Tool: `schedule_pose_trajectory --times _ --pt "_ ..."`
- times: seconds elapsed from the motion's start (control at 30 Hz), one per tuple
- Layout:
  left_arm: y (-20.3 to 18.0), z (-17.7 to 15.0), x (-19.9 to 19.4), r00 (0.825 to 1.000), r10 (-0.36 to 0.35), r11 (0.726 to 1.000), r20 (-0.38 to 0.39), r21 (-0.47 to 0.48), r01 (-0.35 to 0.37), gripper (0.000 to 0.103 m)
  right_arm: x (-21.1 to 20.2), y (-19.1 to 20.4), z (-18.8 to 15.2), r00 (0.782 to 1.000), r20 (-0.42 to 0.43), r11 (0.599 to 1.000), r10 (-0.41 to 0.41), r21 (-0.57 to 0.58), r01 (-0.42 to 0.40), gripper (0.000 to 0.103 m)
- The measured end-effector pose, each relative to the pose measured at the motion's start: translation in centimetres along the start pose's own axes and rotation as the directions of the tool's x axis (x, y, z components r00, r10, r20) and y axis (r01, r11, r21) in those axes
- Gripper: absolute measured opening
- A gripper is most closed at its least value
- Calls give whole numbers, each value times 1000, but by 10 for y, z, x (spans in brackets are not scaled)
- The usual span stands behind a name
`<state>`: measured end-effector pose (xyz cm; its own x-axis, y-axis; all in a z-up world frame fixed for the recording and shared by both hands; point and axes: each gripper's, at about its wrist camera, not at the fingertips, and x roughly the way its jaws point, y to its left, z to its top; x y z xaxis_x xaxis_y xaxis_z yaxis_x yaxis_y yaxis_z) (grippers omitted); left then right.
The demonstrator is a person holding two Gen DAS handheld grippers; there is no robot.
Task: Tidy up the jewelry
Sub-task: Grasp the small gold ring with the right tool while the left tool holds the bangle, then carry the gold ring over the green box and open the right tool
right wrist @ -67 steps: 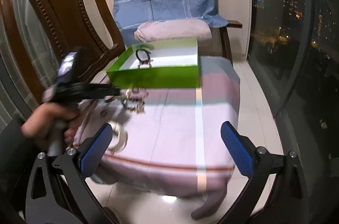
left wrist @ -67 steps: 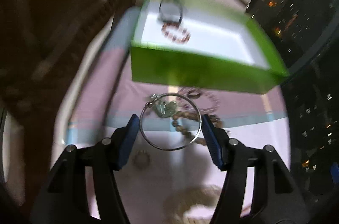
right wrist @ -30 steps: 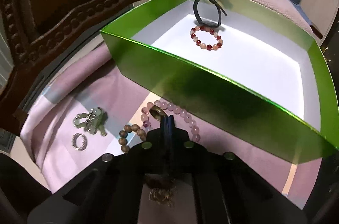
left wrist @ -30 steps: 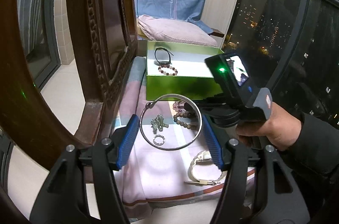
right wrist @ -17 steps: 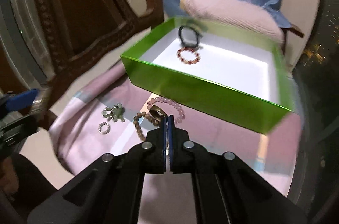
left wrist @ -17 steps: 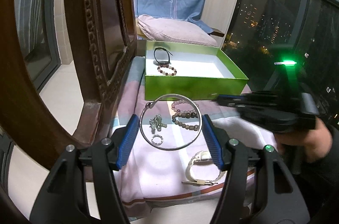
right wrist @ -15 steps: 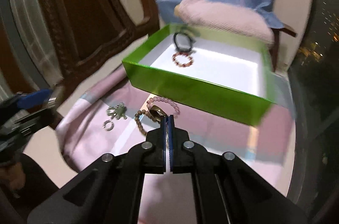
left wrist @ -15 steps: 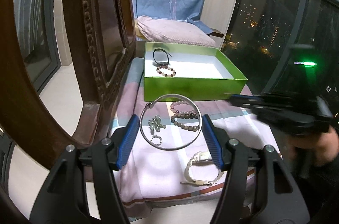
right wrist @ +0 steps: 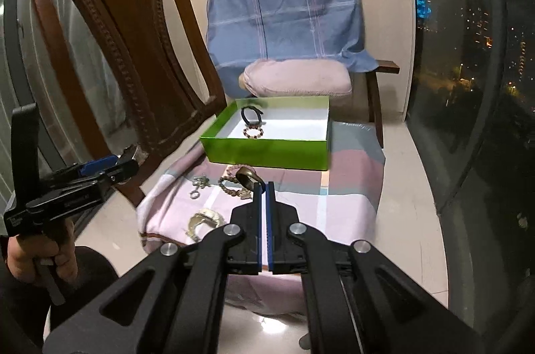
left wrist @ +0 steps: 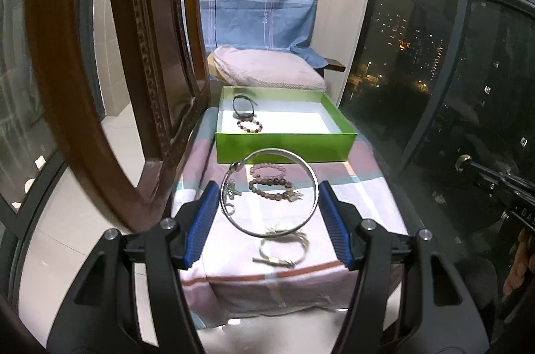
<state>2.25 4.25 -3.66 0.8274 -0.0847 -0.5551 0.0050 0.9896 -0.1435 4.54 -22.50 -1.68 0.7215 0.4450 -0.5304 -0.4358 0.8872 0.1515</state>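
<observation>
My left gripper (left wrist: 269,208) is tilted downward over the cloth-covered bench (left wrist: 361,206), its jaws clamped on a silver bangle (left wrist: 269,191) at frame centre. My right gripper (right wrist: 264,186) angles down too, jaws clenched on a small brass ring (right wrist: 246,176) just above its tips. My left hand (right wrist: 40,257) grips its handle at lower left in the right view. The green box (left wrist: 284,148), above centre, holds a black band (left wrist: 244,106) and a beaded bracelet (left wrist: 249,125); more bracelets (left wrist: 269,181) lie on the bench below it.

— What am I holding?
— My left tool (left wrist: 269,203) spans a silver bangle (left wrist: 269,191); my right tool (right wrist: 264,186) pinches a bronze ring (right wrist: 246,176).
— The rest?
— Two bracelets lie in the green box (left wrist: 284,146).
</observation>
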Motion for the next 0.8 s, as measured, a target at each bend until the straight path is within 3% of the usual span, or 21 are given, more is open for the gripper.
schedule_pose_trajectory --times 0.27,0.8 --pt "-22 -3 -42 999 -4 999 35 33 3 61 -34 5 -13 999 46 1000 14 0 -14 2" --pt "-31 -7 -52 999 1 999 43 45 -3 61 -52 5 -18 997 68 1000 24 3 -25 2"
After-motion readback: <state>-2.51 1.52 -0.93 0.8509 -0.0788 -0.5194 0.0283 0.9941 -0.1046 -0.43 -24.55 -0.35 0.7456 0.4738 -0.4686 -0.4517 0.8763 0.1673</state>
